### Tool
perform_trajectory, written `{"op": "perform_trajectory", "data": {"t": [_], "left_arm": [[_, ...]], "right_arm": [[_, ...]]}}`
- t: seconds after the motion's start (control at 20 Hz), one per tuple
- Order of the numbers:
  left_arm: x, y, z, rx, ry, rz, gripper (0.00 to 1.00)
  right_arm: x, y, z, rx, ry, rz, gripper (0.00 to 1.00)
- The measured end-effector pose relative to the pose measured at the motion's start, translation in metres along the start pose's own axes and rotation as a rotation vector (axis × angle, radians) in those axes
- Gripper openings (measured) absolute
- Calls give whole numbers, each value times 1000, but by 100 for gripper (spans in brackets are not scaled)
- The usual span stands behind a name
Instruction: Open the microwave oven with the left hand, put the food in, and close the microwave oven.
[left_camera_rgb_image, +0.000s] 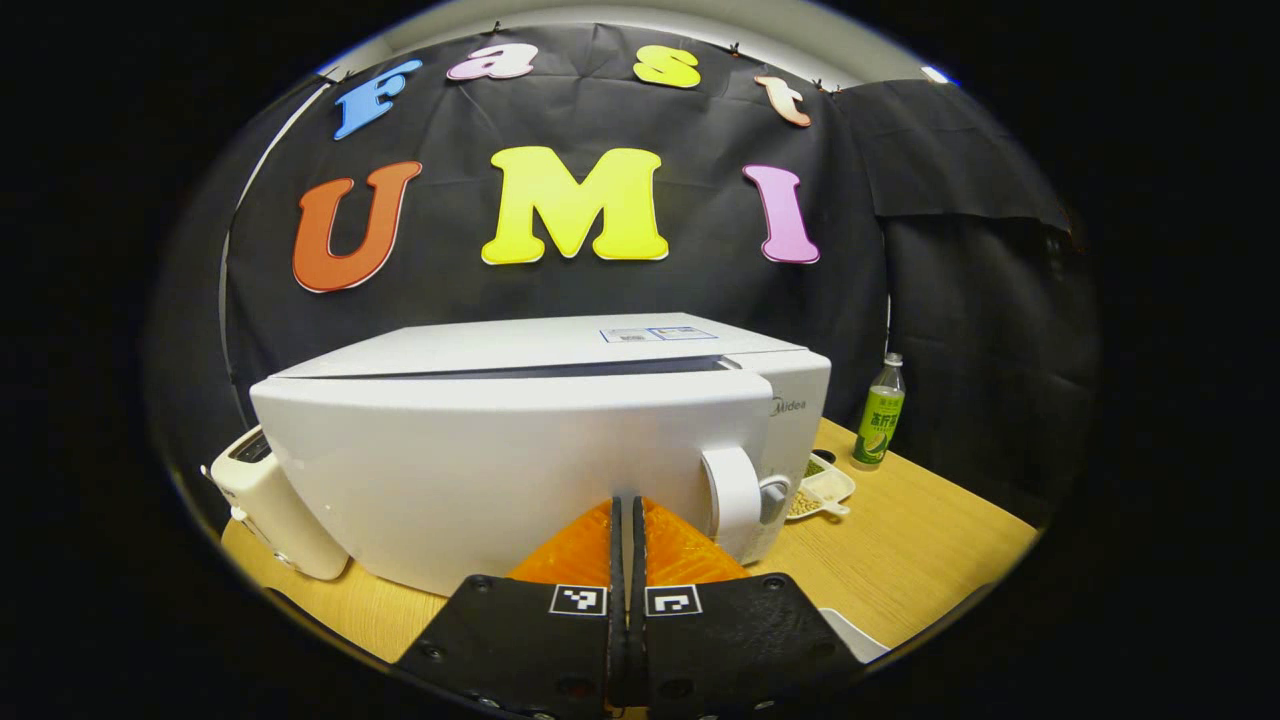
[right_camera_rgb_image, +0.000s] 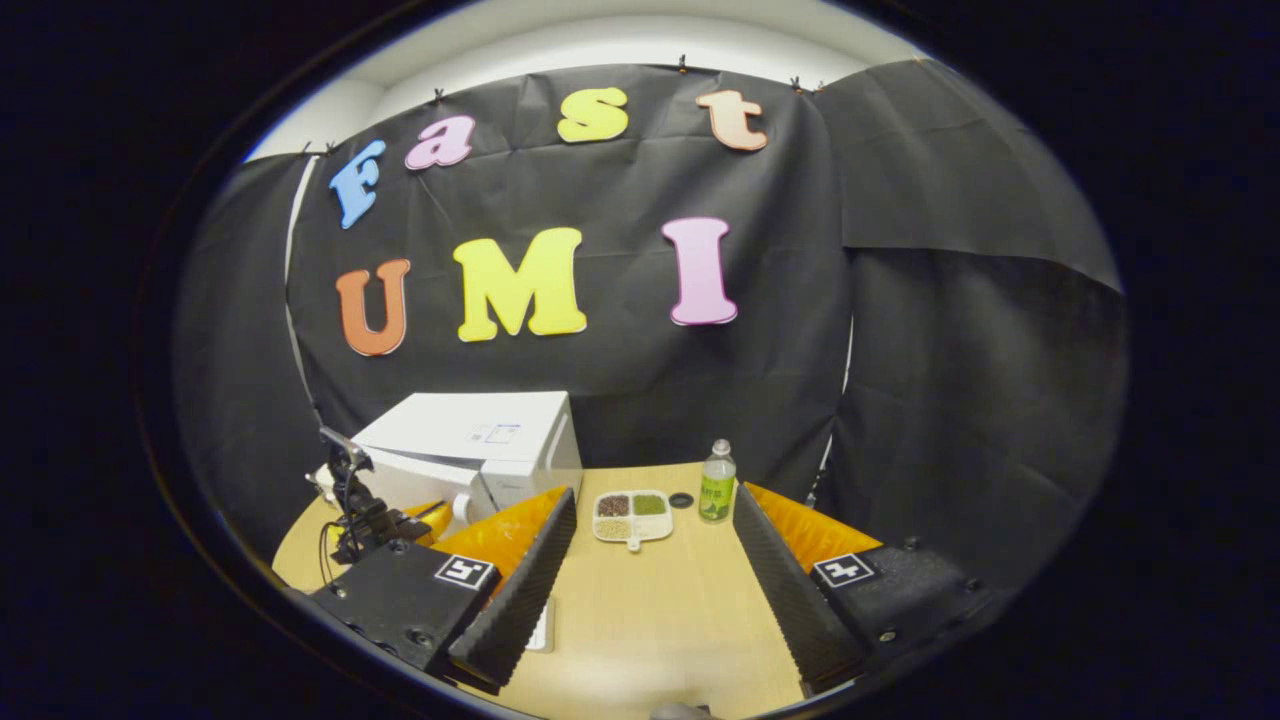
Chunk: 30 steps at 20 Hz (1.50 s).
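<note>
On the table: microwave with door slightly ajar, left gripper clenched in front of it.
Left gripper view: both fingers pressed together with nothing between them, tips up against the lower front of the white door, just left of the handle. A dark gap runs along the door's top edge. White toaster stands at the microwave's left; food tray and green bottle sit to its right. Right gripper view: right gripper released, jaws spread wide, holding nothing. Tray lies between the fingertips farther off on the table, bottle just right of it, a small dark cap between them. Microwave stands at left, with the left gripper at its front.
</note>
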<state>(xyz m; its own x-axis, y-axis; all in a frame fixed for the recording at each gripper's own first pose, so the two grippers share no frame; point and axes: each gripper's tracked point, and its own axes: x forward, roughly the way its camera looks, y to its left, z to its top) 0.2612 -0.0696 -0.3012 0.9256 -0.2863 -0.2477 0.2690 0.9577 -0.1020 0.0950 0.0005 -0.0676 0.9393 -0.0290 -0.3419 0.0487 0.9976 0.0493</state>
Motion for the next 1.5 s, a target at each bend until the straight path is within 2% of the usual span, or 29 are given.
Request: {"op": "perform_trajectory", "data": {"t": [0.05, 0.1, 0.15, 0.25, 0.3, 0.4, 0.45, 0.5, 0.55, 0.6, 0.65, 0.7, 0.75, 0.85, 0.9, 1.25, 1.3, 1.35, 1.4, 1.45, 1.5], "left_arm": [[5, 1, 1, -3, 8, 13, 0], [12, 3, 3, -3, 2, 19, 0], [14, 1, 1, -14, 14, 15, 0], [14, 1, 1, -13, 10, 22, 0], [14, 1, -1, -5, 17, 21, 0], [12, 1, -1, 2, 25, 31, 0], [7, 1, 0, 5, 32, 38, 0], [2, 1, 2, 1, 32, 36, 0], [-3, 4, 7, -6, 31, 42, 0], [-11, 5, 11, -12, 26, 44, 0], [-21, 8, 17, -12, 20, 53, 0], [-29, 10, 20, -11, 16, 55, 0], [-37, 11, 22, -14, 20, 53, 0], [-52, 14, 26, -18, 30, 66, 63], [-62, 17, 31, -14, 26, 81, 95], [-134, 39, 81, -33, -24, 142, 95], [-147, 46, 91, -33, -36, 157, 95], [-162, 53, 103, -36, -55, 167, 95], [-178, 60, 116, -41, -76, 174, 96], [-191, 67, 127, -44, -96, 181, 96], [-206, 75, 137, -37, -111, 196, 95]], "right_arm": [[1, -1, -2, 1, 3, -3, 92], [3, -2, -2, 5, 4, -6, 92], [4, -1, -4, 7, 5, -4, 100], [7, -1, -5, 6, 9, -2, 100], [8, 0, -4, 6, 8, -1, 92], [9, 4, -4, 1, 10, 12, 92], [8, 6, -3, -3, 6, 18, 100], [8, 9, 0, -7, -1, 25, 92], [9, 12, 2, -15, -7, 34, 92], [11, 14, 5, -21, -15, 38, 100], [13, 19, 9, -28, -23, 46, 92], [15, 24, 13, -35, -33, 56, 100], [16, 30, 16, -39, -44, 71, 100], [15, 43, 21, -36, -65, 99, 100], [15, 50, 23, -40, -73, 109, 92], [-7, 79, 40, -54, -139, 146, 92], [-11, 81, 43, -55, -149, 144, 100], [-15, 83, 44, -58, -158, 141, 92], [-20, 86, 46, -59, -167, 137, 92], [-24, 88, 47, -60, -176, 136, 100], [-28, 90, 48, -59, -185, 132, 100]]}}
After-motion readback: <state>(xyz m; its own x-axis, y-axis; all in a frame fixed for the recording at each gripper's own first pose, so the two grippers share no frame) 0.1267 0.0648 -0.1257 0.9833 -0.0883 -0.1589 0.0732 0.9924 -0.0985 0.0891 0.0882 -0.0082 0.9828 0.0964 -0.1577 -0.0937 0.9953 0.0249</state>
